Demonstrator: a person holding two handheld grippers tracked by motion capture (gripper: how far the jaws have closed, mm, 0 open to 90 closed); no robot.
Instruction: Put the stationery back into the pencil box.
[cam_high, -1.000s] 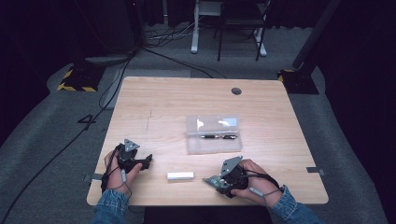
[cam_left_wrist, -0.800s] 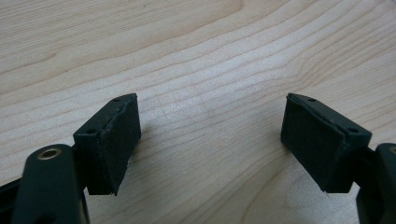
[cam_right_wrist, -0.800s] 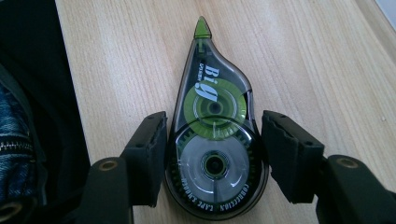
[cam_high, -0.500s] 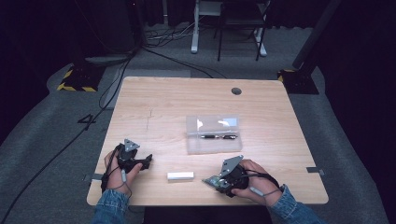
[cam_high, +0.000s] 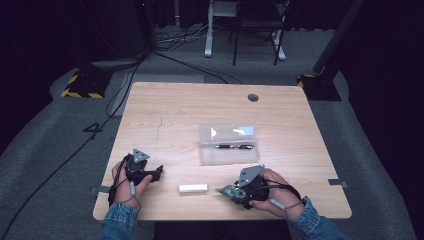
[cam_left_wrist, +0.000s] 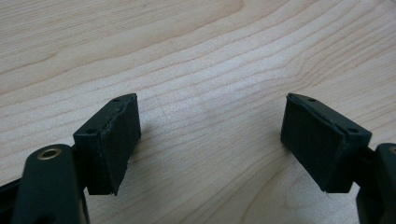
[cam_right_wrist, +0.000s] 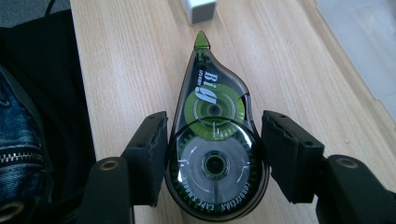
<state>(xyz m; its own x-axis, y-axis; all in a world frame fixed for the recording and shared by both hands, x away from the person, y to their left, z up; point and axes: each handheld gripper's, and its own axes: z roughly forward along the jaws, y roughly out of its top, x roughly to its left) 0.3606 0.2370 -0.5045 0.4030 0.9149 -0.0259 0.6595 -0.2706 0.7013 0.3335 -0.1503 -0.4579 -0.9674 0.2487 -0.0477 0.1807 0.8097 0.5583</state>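
A teardrop-shaped correction tape dispenser (cam_right_wrist: 212, 154), clear dark plastic with green reels, lies flat between the pads of my right gripper (cam_right_wrist: 212, 135). Both pads press against its wide end, and its green tip points away toward a small white block (cam_right_wrist: 200, 9). In the high view my right gripper (cam_high: 231, 191) sits near the table's front edge with the dispenser (cam_high: 225, 190) sticking out to the left. My left gripper (cam_high: 157, 172) rests at the front left. Its jaws stand wide open over bare wood (cam_left_wrist: 210, 135) with nothing between them.
The white block (cam_high: 193, 188) lies between the two grippers near the front edge. A clear plastic box (cam_high: 229, 144) holding pens sits mid-table, its corner showing in the right gripper view (cam_right_wrist: 359, 37). A round cable hole (cam_high: 253, 97) is at the back of the wooden table (cam_high: 165, 110).
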